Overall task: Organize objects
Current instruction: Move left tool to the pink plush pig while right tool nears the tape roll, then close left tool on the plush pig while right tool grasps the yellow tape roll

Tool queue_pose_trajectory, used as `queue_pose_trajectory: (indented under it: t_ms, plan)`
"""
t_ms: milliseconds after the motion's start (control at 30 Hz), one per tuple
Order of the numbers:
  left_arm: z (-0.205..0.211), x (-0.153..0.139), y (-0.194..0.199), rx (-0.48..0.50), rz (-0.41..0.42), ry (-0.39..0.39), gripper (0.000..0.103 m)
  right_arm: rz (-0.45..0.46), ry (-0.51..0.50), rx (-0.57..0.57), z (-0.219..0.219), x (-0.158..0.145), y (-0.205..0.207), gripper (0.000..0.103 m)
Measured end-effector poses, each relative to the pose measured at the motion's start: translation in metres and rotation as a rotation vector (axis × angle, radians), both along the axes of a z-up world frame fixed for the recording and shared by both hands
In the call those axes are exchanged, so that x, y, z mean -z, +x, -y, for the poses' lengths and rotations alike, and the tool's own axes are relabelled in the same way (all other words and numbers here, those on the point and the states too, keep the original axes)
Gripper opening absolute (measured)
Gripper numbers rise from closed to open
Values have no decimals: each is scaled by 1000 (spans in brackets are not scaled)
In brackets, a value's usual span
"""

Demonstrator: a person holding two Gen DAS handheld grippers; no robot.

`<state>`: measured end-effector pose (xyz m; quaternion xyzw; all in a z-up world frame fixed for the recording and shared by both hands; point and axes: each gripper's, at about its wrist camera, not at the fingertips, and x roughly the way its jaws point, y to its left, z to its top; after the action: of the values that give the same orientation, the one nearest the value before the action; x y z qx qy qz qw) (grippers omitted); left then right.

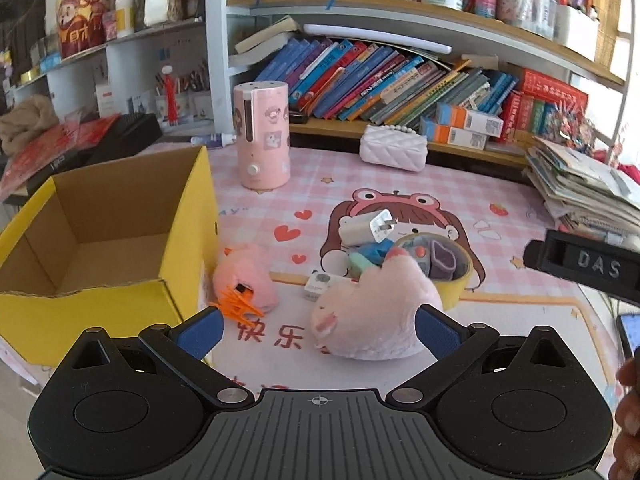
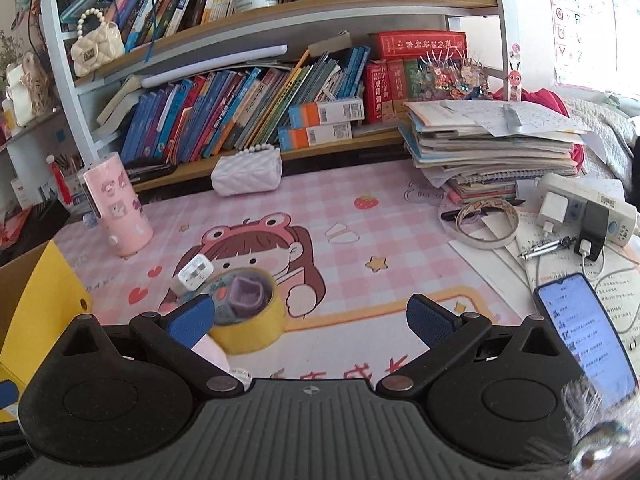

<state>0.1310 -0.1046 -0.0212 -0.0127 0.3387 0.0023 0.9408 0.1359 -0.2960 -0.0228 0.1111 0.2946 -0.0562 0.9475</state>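
An open yellow cardboard box (image 1: pixel 120 216) stands empty at the left of the pink desk mat. Beside it lie a pink plush toy (image 1: pixel 246 278) with orange clips (image 1: pixel 236 304), a second pink plush (image 1: pixel 376 316), a yellow tape roll (image 1: pixel 452 276) with small items inside, a white charger plug (image 1: pixel 370 228) and a small white box (image 1: pixel 320 286). My left gripper (image 1: pixel 320 330) is open just in front of the second plush. My right gripper (image 2: pixel 310 320) is open, its left finger next to the yellow tape roll (image 2: pixel 250 320) and the white plug (image 2: pixel 196 272).
A pink humidifier (image 1: pixel 262 140) and a white quilted purse (image 1: pixel 394 148) stand at the back by the bookshelf. A pile of notebooks (image 2: pixel 492 144), a clear tape roll (image 2: pixel 486 222), a power strip (image 2: pixel 588 208) and a lit phone (image 2: pixel 586 340) crowd the right side.
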Motion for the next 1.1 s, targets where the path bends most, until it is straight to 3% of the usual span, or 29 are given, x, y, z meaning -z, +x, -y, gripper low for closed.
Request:
queue_pose_trajectory:
  t_ms: [233,533,733,900,1100]
  plan:
    - [20,10,23,33,-23,-10,98,13,7,-10,16,0,10,103]
    - [50,40,62,54,-157,28,99,-25,12,-63,33,8,25,103]
    - [54,54,81,43,-199,64,98,-57,15,-91,38,14,37,103]
    - [50,49,82,57,-174,55,85,-79,17,-108,36,19,48,103]
    - [26,39,69,50,-197,32,83,-105,-27,-203,15,26,73,103]
